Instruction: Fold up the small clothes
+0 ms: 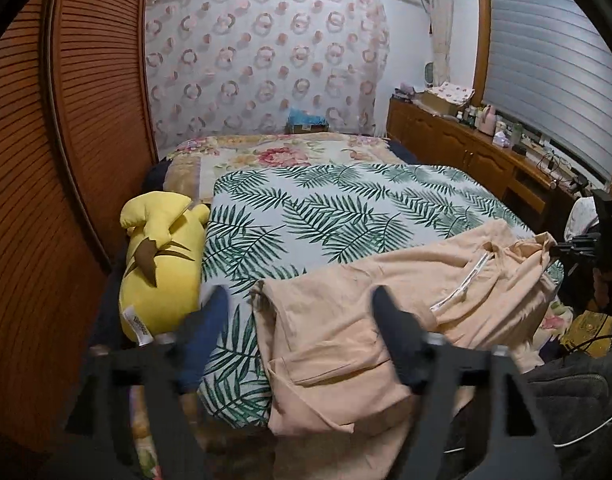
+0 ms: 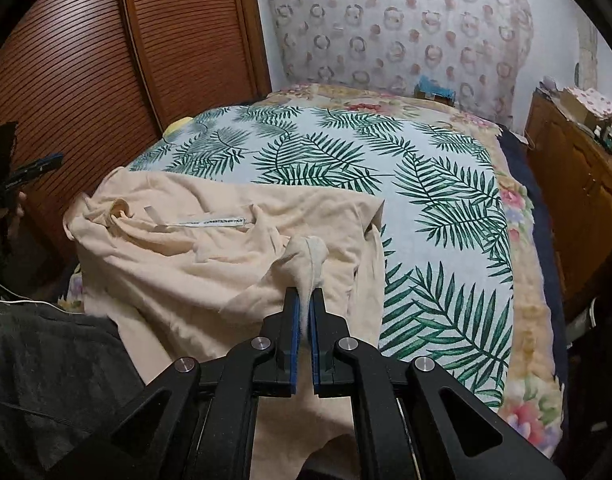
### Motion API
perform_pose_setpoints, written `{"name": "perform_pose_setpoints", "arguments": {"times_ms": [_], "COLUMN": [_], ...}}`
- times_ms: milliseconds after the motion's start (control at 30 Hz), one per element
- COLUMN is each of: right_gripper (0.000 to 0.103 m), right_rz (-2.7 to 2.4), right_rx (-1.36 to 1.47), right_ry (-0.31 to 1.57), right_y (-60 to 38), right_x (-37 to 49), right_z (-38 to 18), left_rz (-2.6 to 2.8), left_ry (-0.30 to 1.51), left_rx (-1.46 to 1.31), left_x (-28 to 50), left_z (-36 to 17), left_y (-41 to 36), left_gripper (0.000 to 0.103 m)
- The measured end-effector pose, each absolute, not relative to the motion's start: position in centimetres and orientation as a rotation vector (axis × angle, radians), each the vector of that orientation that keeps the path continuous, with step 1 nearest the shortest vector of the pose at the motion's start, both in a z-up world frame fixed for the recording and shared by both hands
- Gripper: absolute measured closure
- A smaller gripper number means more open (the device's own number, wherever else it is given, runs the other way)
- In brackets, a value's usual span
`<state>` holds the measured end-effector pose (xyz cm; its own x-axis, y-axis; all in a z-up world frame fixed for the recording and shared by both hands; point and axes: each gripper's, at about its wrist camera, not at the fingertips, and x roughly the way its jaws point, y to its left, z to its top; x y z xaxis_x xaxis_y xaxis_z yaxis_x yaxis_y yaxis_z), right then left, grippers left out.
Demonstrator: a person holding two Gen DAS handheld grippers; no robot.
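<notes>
Peach garment spread in lower left of right wrist frame, on palm-leaf blanket covering the bed. Right gripper at bottom centre, jaws nearly closed, pinching a bunched fold of the peach cloth between blue pads. In left wrist view, left gripper at bottom of frame, jaws wide apart, holding nothing, hovering over near edge of the garment; blurred. Yellow plush toy at left, lying beside the blanket. Wooden louvred wardrobe along left side of frame.
</notes>
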<state>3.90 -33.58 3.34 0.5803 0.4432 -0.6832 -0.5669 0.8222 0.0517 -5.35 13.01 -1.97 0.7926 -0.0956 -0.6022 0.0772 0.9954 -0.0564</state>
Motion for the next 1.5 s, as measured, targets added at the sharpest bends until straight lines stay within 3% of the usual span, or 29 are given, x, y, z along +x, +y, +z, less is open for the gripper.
{"name": "perform_pose_setpoints", "arguments": {"times_ms": [400,600,700,833,1000,1200,1300,1500], "right_gripper": [0.098,0.078,0.063,0.061,0.061,0.061,0.061,0.061], "right_rz": [0.591,0.531,0.511,0.561,0.542,0.532,0.520,0.526], "right_rx": [-0.197,-0.151,-0.134,-0.090,-0.076,-0.129,-0.163,-0.172], "right_ry": [0.692,0.660,0.656,0.654,0.680,0.749,0.795,0.823], "right_y": [-33.8,-35.0,-35.1,-34.4,-32.6,-30.1,-28.9,-28.0], "right_x": [3.5,4.5,6.1,9.0,12.6,15.7,16.9,18.6], "right_z": [4.0,4.4,4.1,2.6,0.2,-0.9,-1.8,-2.7], "left_rz": [-0.031,-0.013,-0.005,-0.012,-0.058,-0.061,-0.079,-0.087], "left_ry": [0.729,0.773,0.790,0.814,0.849,0.885,0.904,0.905], "left_rx": [-0.084,-0.087,-0.071,-0.032,-0.070,-0.088,-0.115,-0.110], "left_x": [-0.3,2.0,2.9,4.1,5.1,5.7,5.8,5.9], "left_z": [-6.2,-7.9,-8.5,-9.4,-10.5,-11.4,-11.8,-11.8], "left_y": [14.4,15.1,15.1,14.7,14.8,15.0,15.4,15.3], "left_gripper": [0.025,0.025,0.025,0.025,0.036,0.038,0.052,0.055]}}
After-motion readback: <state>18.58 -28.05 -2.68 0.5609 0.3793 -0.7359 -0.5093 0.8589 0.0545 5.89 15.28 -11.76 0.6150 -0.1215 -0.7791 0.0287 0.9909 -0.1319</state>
